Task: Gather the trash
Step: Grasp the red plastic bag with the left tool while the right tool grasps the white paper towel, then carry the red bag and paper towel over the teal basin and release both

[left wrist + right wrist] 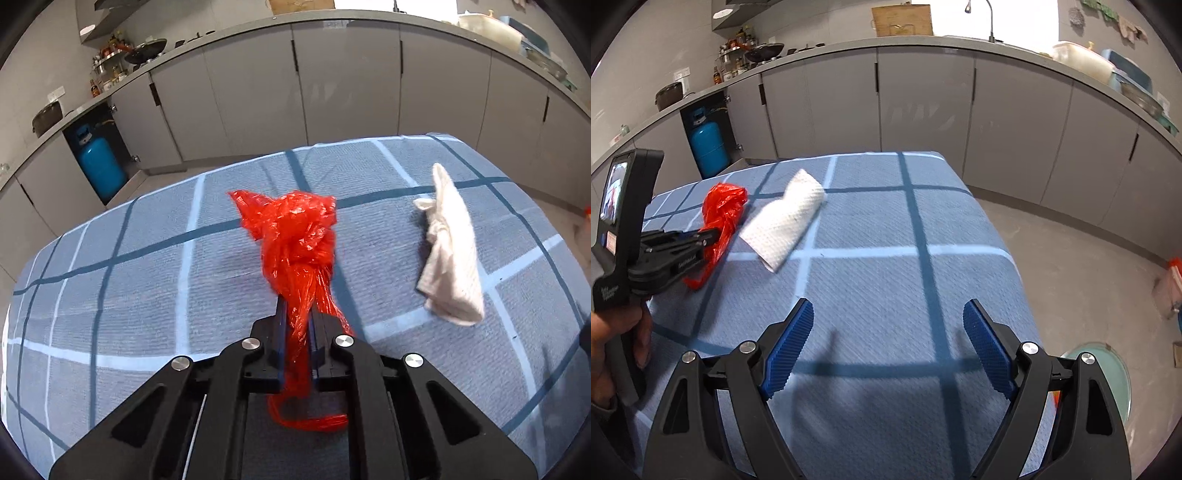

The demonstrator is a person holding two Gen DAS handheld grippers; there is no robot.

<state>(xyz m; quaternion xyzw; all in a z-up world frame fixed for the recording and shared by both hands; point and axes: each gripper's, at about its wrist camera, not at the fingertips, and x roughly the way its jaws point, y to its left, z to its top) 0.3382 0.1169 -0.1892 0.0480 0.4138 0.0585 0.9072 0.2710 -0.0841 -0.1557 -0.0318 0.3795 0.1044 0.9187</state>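
A crumpled red plastic bag (pixel 295 236) lies on the blue checked tablecloth (pixel 147 288). My left gripper (pixel 296 314) is shut on its twisted tail, which trails back between the jaws. A white paper towel (pixel 450 251) lies to the right of the bag, untouched. In the right wrist view the left gripper (pixel 714 234) pinches the red bag (pixel 722 210) at the left, with the paper towel (pixel 786 221) beside it. My right gripper (pixel 888 325) hangs open over bare cloth near the table's front, nothing between its blue pads (pixel 792 347).
Grey kitchen cabinets (pixel 351 85) curve behind the table. A blue gas cylinder (pixel 98 162) stands in an open cupboard at the left. A round bin (pixel 1108 373) stands on the floor right of the table (pixel 979 236). A hand (pixel 613 343) holds the left gripper's handle.
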